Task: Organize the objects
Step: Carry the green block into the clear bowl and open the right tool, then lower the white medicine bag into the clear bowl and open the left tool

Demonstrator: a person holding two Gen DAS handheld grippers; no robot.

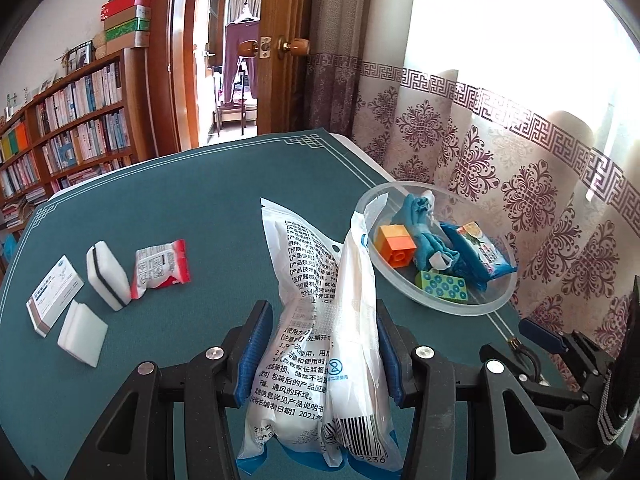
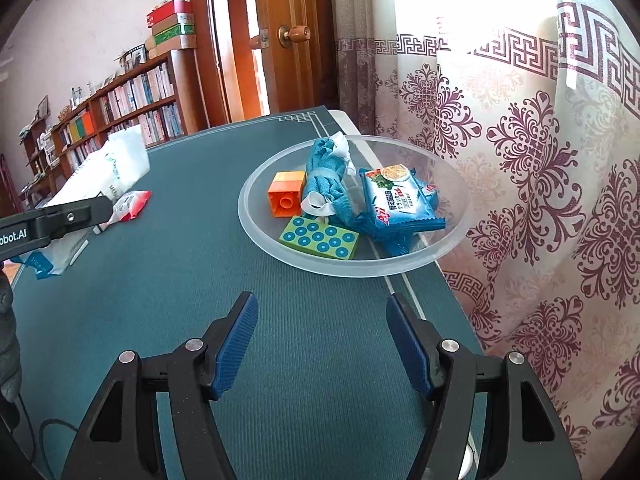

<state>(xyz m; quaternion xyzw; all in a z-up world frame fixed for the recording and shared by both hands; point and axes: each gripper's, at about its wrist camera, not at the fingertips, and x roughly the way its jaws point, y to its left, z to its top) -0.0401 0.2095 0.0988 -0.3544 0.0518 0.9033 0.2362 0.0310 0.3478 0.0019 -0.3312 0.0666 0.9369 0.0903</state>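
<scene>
My left gripper (image 1: 320, 312) is shut on a white printed plastic bag (image 1: 308, 264), held upright above the green table mat (image 1: 180, 208). To the bag's right stands a clear plastic bowl (image 1: 440, 308) with an orange brick (image 1: 394, 246), a blue cloth (image 1: 424, 232), a blue snack pack (image 1: 480, 256) and a green dotted brick (image 1: 442, 286) in it. In the right wrist view, my right gripper (image 2: 322, 304) hangs open and empty over the mat, short of the bowl (image 2: 360, 270). The bag (image 2: 120, 160) shows there at far left.
On the mat's left lie a small white box (image 1: 54, 296), two white sponges (image 1: 108, 280) (image 1: 82, 334) and a red-and-white sachet (image 1: 160, 270). The bowl sits near the table's right edge, by a patterned curtain (image 1: 540, 184). A bookshelf (image 1: 72, 128) and door stand behind.
</scene>
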